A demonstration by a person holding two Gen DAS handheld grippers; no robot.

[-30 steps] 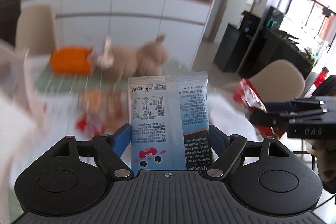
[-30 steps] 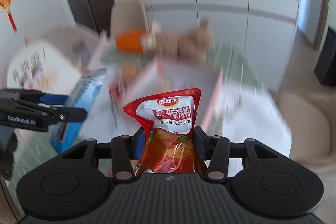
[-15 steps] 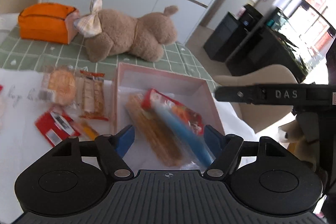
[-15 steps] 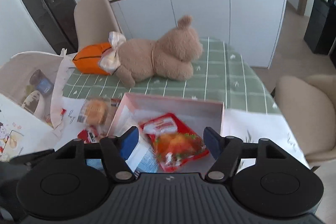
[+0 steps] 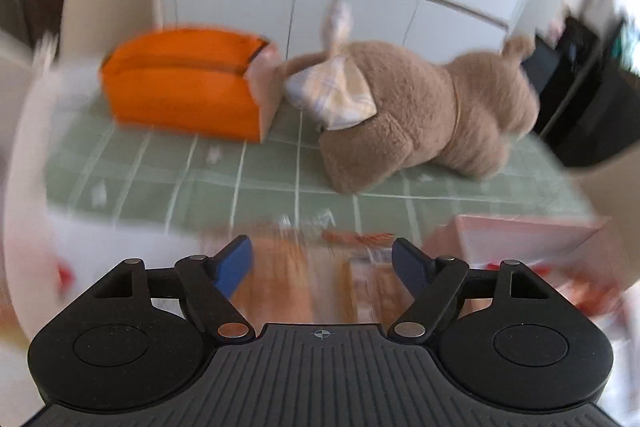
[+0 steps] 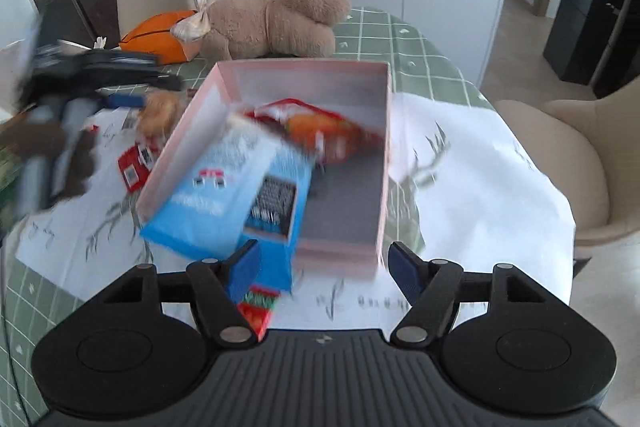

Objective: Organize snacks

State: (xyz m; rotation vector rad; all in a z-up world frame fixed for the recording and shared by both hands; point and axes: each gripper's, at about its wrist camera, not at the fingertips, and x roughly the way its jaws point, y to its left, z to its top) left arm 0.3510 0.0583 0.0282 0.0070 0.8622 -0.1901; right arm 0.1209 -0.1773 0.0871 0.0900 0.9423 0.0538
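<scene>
One pink box [image 6: 382, 163] on the surface, two snack packs inside, one blue pack [image 6: 232, 195] hanging over its near wall, one red pack [image 6: 328, 131] behind, right tongs [image 6: 324, 263] wide and empty, left tongs [image 5: 322, 261] opening, gripping nothing, one teddy bear [image 6: 276, 19].

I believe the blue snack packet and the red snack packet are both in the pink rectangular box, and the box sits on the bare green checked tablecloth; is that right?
Not quite: in the right wrist view the pink rectangular box sits on a white printed cloth laid over the green checked tablecloth. The blue snack packet and red snack packet are indeed in it.
</scene>
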